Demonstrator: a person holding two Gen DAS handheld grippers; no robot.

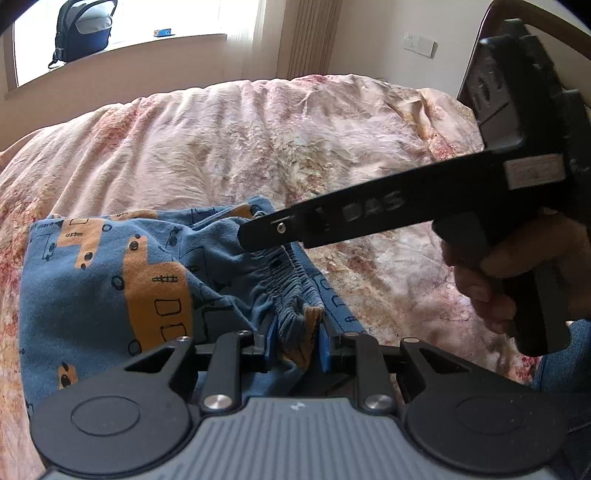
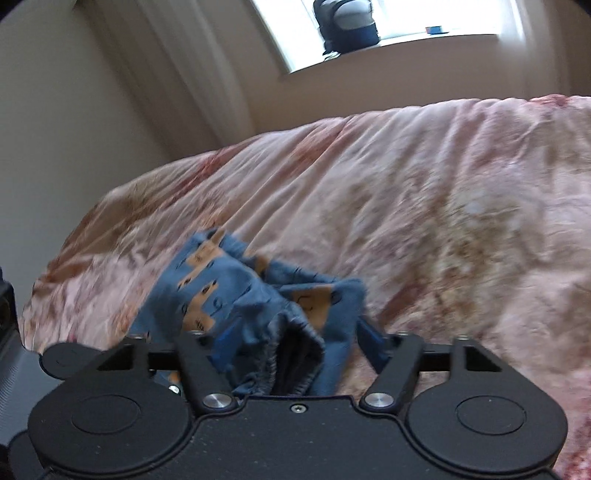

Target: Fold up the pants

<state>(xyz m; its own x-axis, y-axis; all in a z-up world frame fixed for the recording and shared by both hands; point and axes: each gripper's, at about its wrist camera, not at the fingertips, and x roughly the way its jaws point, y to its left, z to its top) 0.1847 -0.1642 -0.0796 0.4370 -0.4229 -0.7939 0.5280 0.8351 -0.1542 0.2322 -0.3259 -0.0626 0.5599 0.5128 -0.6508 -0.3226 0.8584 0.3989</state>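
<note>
Blue pants (image 1: 110,280) with orange shapes lie bunched on the bed. In the left wrist view my left gripper (image 1: 298,345) is shut on the gathered elastic waistband (image 1: 291,280), with cloth pinched between its blue pads. My right gripper (image 1: 251,236) reaches in from the right, held by a hand (image 1: 491,280), its tip over the far part of the waistband. In the blurred right wrist view the pants (image 2: 207,291) rise between the fingers of the right gripper (image 2: 301,336). The waistband's mouth (image 2: 291,362) gapes unsquashed there, so the jaws stand open around it.
A wrinkled pink floral bedcover (image 1: 258,140) spreads around the pants to the bed's far edge (image 2: 443,184). A dark backpack (image 1: 83,31) sits on the windowsill behind, with curtains beside it. On the far wall is a socket (image 1: 419,44).
</note>
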